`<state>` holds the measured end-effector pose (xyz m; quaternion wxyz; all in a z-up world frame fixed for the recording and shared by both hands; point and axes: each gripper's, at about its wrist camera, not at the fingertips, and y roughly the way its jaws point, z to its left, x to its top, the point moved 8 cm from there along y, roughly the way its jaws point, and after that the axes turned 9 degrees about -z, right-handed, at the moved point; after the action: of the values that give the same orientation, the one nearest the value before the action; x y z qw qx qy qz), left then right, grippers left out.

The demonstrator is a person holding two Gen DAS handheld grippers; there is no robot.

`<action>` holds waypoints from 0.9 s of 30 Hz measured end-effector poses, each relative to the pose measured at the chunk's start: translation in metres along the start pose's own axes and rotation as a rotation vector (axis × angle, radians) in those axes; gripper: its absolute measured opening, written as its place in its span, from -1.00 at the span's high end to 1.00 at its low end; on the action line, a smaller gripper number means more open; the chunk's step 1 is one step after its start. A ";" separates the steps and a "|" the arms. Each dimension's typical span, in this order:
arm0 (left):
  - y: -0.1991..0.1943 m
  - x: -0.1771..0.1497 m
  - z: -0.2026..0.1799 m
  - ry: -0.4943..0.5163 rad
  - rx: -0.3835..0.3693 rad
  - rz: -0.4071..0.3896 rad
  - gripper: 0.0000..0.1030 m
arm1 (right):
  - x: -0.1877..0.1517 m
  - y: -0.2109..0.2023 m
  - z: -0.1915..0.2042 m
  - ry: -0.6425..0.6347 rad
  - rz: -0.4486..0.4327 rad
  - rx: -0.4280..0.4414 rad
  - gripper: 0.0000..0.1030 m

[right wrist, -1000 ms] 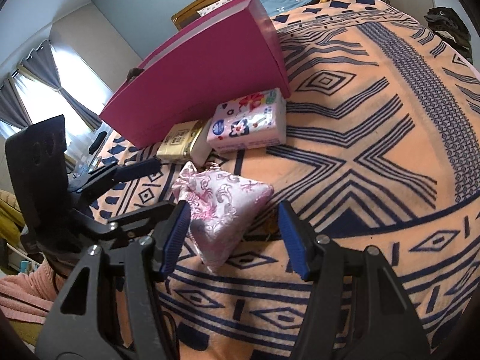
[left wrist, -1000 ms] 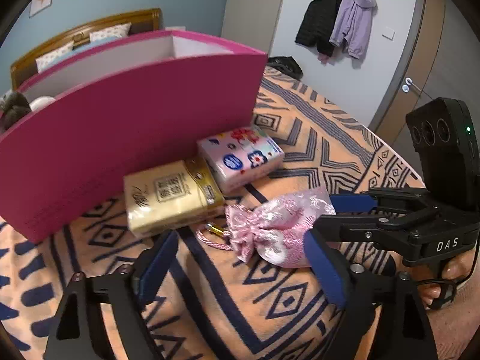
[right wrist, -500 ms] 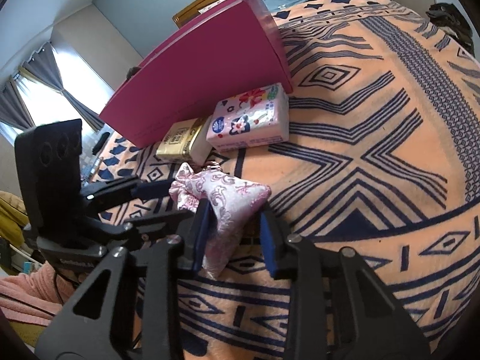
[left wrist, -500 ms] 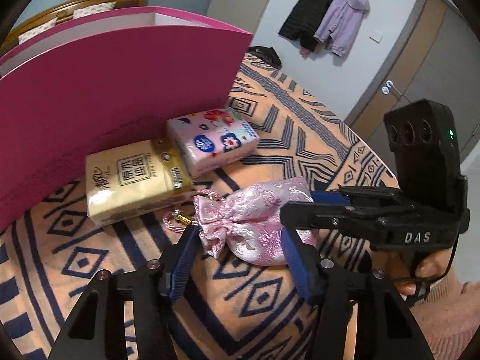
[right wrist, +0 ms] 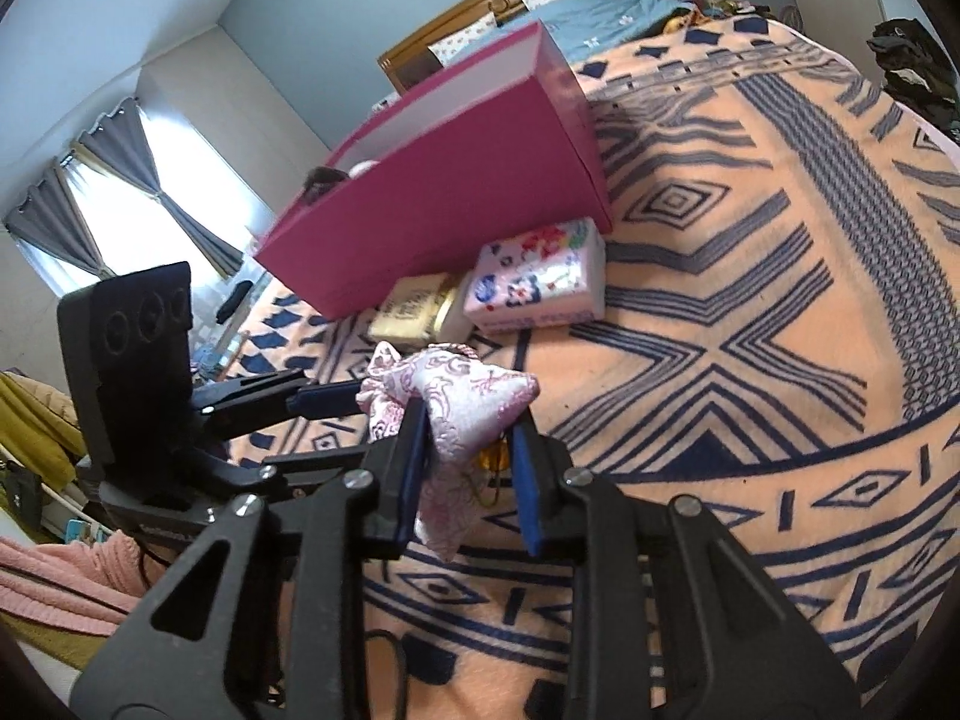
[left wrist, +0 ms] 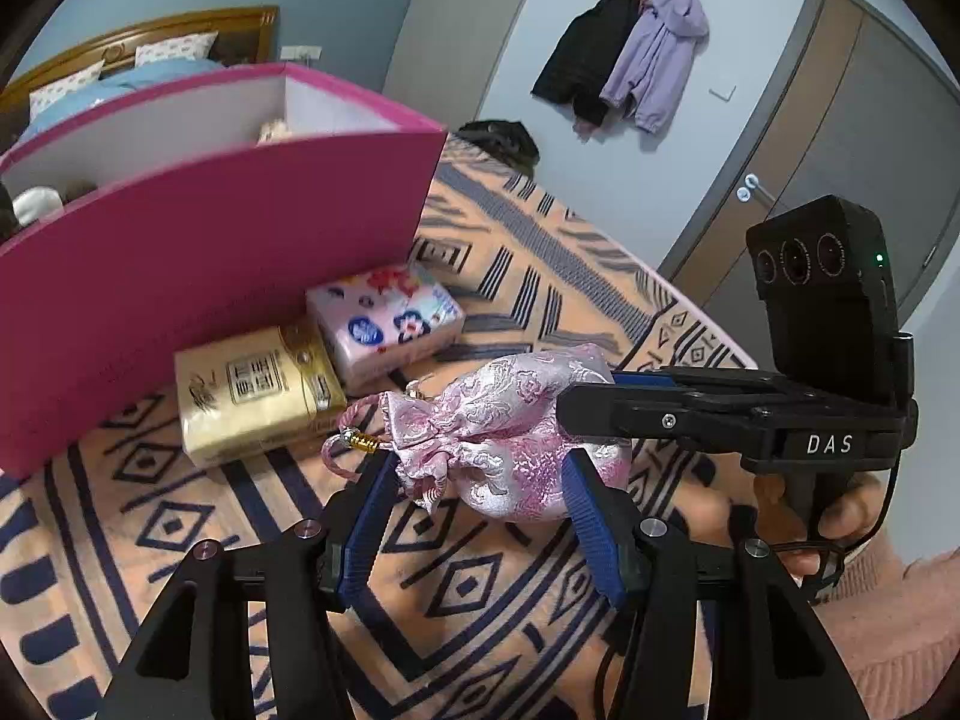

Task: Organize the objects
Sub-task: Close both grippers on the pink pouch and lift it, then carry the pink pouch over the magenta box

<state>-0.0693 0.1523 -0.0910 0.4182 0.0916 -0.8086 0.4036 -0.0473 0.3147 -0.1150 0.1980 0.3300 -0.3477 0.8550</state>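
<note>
A pink brocade drawstring pouch (left wrist: 504, 426) is held above the patterned blanket. My left gripper (left wrist: 480, 468) is shut on its near side. My right gripper (right wrist: 465, 420) is shut on its other end, where the pouch (right wrist: 462, 396) bulges between the blue pads. The right gripper also shows in the left wrist view (left wrist: 591, 405), coming in from the right. A gold tissue pack (left wrist: 258, 390) and a floral tissue pack (left wrist: 387, 315) lie against the pink box (left wrist: 210, 258).
The pink box (right wrist: 456, 180) stands open on the orange and navy blanket (right wrist: 750, 300) and holds a few items. Coats hang by a door at the far wall (left wrist: 624, 54). A window with grey curtains (right wrist: 120, 192) is on the left.
Both grippers have closed on the pouch and lifted it off the blanket. Both cameras now sit higher, so the box's open top shows.
</note>
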 end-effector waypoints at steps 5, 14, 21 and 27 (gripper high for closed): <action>-0.015 0.015 -0.004 0.027 0.019 -0.052 -0.11 | 0.014 -0.008 0.015 -0.037 -0.034 0.023 0.44; -0.036 0.044 0.002 0.052 0.068 -0.128 -0.11 | 0.040 -0.009 0.040 -0.098 -0.080 0.055 0.44; -0.053 0.073 0.012 0.059 0.106 -0.188 -0.11 | 0.066 -0.005 0.058 -0.147 -0.116 0.085 0.44; -0.063 0.098 0.020 0.086 0.141 -0.228 -0.11 | 0.092 0.000 0.071 -0.196 -0.149 0.089 0.44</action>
<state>-0.1131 0.1151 0.0124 0.4881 0.1948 -0.7438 0.4129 -0.0816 0.2730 -0.0125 0.2113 0.4454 -0.3016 0.8161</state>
